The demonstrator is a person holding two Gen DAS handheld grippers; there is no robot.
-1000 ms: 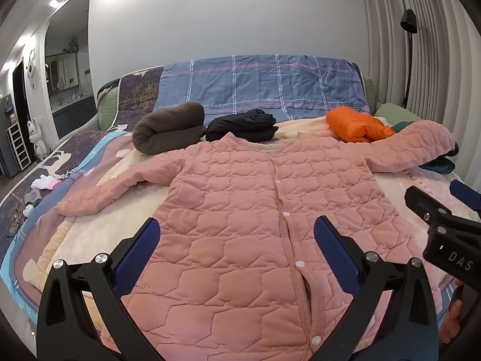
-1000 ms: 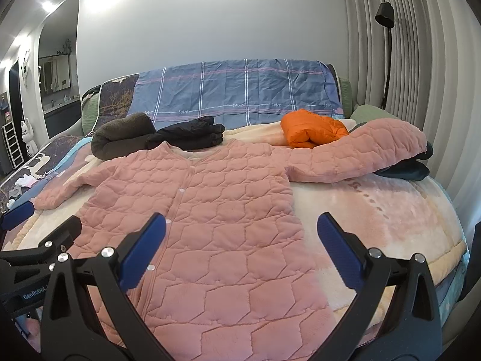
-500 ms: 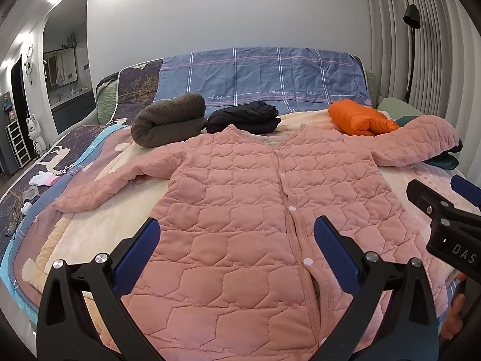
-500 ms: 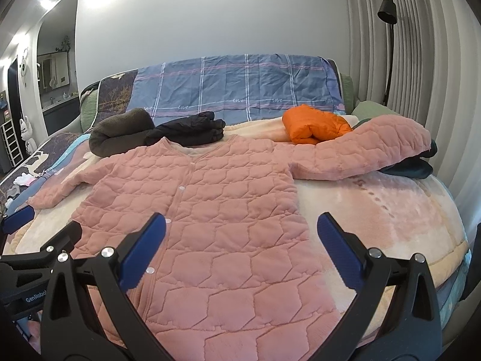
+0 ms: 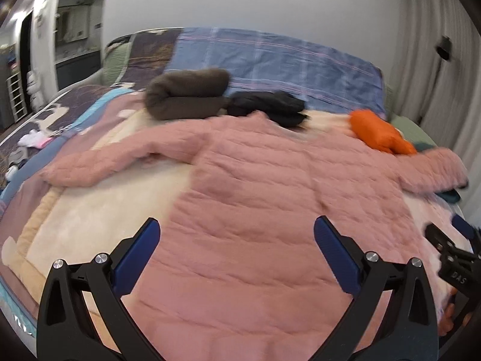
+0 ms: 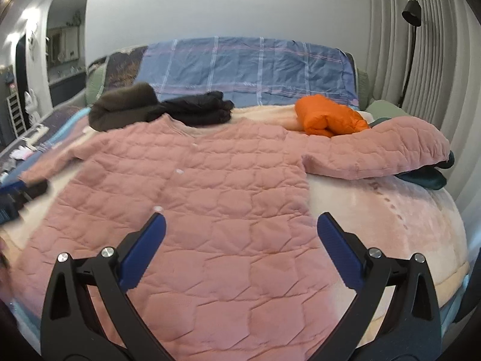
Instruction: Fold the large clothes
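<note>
A large pink quilted jacket (image 5: 264,198) lies spread front-up on the bed, both sleeves stretched out sideways; it also shows in the right wrist view (image 6: 192,198). My left gripper (image 5: 236,240) is open and empty, hovering over the jacket's lower left part. My right gripper (image 6: 240,237) is open and empty over the jacket's lower right part. The right gripper's tip shows at the right edge of the left wrist view (image 5: 451,255). The left wrist view is blurred.
Folded clothes lie at the bed's far side: a brown bundle (image 6: 123,108), a black one (image 6: 198,109) and an orange one (image 6: 327,117). A dark teal garment (image 6: 427,177) lies under the right sleeve. A floor lamp (image 6: 410,15) and curtains stand on the right.
Both grippers have moved forward over the jacket. The left one has swung toward the left, so the view now takes in more of the left sleeve. Both stay open.
</note>
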